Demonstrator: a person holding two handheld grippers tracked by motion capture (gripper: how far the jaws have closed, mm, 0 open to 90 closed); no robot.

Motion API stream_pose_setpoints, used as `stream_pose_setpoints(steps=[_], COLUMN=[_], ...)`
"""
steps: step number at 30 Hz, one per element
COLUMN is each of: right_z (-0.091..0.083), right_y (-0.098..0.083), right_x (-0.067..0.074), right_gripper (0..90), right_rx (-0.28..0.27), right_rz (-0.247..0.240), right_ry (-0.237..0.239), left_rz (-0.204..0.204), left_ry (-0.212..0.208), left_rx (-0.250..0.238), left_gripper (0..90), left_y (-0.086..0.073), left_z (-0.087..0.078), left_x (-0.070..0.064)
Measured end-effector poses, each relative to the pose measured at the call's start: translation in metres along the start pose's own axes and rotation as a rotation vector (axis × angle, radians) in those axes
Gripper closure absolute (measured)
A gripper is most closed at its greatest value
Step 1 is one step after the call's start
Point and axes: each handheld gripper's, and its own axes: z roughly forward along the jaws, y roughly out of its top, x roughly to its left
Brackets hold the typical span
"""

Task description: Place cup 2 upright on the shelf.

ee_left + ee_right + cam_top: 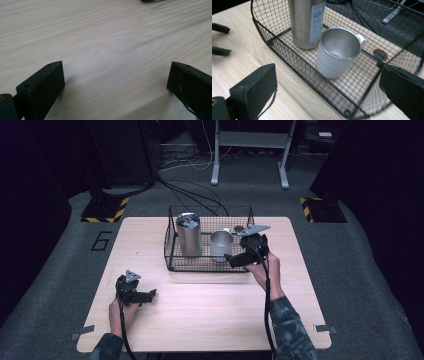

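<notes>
pale wood grain covers the table (pixel 200 315), and on its far half stands a black wire basket (pixel 172 251). inside the basket a tall steel tumbler (pixel 189 235) stands upright at the left, and just beside it, to its right, sits a shorter metal mug (pixel 221 245), also upright with its mouth open to the top. in the right gripper view the mug (pixel 337 53) shows a white handle on its far side and a small round dark thing (pixel 380 53) lies on the basket floor beyond it; what that is cannot be told.

right gripper (pixel 235 260) hovers at the basket's near right edge, close to the mug, jaws spread wide with nothing between them. left gripper (pixel 150 295) lies low over the bare near-left part of the table, well apart from the basket, its jaws likewise spread and empty.
</notes>
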Motion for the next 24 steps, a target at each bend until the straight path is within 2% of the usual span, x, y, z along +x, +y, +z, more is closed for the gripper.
stream_pose_setpoints(steps=[5, 6, 8, 15, 18, 23, 24], right_z=[-0.014, -0.017, -0.022, -0.035, -0.039, -0.038, -0.037], right_y=[-0.024, -0.029, -0.04, -0.091, -0.115, -0.151, -0.161], right_x=[-0.002, -0.002, -0.004, -0.015, -0.019, -0.022, -0.022], right_gripper=[0.2, 0.1, 0.0, 0.0, 0.0, 0.0, 0.0], right_rx=[-0.007, -0.006, -0.007, -0.013, -0.024, -0.011, -0.004], right_rz=[-0.008, 0.014, 0.011, 0.111, 0.158, 0.21, 0.236], right_ry=[-0.022, -0.026, -0.036, -0.075, -0.073, -0.097, -0.097], left_rz=[0.0, -0.001, 0.001, 0.0, 0.0, 0.0, -0.002], left_ry=[0.0, 0.0, 0.0, 0.0, 0.0, 0.001, 0.0], left_rx=[0.0, 0.001, 0.001, 0.0, 0.0, 0.001, 0.003], left_gripper=[1.0, 1.0, 1.0, 1.0, 0.9, 1.0, 0.9], left_y=[0.0, 0.0, 0.0, 0.0, 0.0, 0.0, 0.0], left_z=[0.0, 0.0, 0.0, 0.0, 0.0, 0.0, 0.0], left_x=[0.0, 0.0, 0.0, 0.0, 0.0, 0.0, 0.0])
